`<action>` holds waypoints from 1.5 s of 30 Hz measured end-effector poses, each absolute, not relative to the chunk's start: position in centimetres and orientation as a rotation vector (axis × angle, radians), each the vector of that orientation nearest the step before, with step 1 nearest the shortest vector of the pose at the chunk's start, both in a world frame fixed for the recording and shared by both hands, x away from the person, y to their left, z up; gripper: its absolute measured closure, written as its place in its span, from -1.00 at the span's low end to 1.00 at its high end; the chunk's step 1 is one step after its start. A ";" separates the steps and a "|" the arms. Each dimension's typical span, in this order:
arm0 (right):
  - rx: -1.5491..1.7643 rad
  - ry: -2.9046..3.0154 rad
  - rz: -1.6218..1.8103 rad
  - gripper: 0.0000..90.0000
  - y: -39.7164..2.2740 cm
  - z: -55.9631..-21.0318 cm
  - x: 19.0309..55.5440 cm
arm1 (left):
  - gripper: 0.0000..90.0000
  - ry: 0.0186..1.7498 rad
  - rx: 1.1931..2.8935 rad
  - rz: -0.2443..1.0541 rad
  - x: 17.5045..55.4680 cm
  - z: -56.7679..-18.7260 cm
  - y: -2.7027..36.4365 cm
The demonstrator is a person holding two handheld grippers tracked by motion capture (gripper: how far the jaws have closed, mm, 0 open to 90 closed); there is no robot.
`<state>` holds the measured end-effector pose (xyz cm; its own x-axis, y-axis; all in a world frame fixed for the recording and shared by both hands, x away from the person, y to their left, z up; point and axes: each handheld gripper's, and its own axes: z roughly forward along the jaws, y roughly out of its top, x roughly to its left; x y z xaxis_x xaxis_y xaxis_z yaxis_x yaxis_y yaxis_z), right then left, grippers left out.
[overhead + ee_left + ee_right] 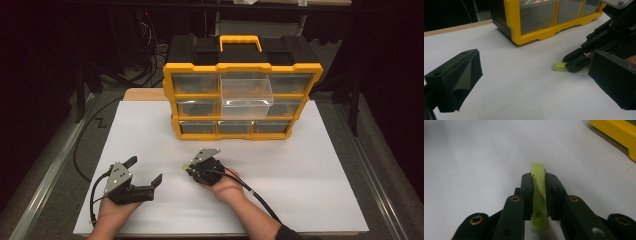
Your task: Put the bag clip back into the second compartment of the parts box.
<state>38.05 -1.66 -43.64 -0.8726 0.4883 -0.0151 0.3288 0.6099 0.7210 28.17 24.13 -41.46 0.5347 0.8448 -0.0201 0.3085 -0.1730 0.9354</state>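
Observation:
A small flat yellow-green piece (pixel 537 171) lies on the white board (pixel 310 175), and my right gripper (pixel 539 185) is shut on it, its two black pads pressing on the piece's long sides. In the high view the right gripper (pixel 188 169) sits low at the board's middle, pointing left, with the piece (pixel 185 167) at its tip. My left gripper (pixel 145 170) rests to the left of it, open, with nothing between its fingers. In the left gripper view its wide-apart jaws frame the piece (pixel 559 66) and the right gripper's tip (pixel 575 62).
A yellow and black drawer organizer (pixel 242 67) stands at the back of the board. Its upper middle clear drawer (pixel 246 95) is pulled out toward me and looks empty. A black cable (pixel 255 195) trails from the right gripper. Dark floor surrounds the table.

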 end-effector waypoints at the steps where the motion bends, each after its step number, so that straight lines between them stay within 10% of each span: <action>1: 0.683 2.634 1.124 0.76 -1.8 -43.6 38.2 | -0.99 0.967 1.733 0.644 28.1 -41.5 24.1; 45: 0.737 2.580 1.188 0.76 -14.7 -39.8 35.6 | -0.99 0.962 1.742 0.660 28.1 -41.5 24.0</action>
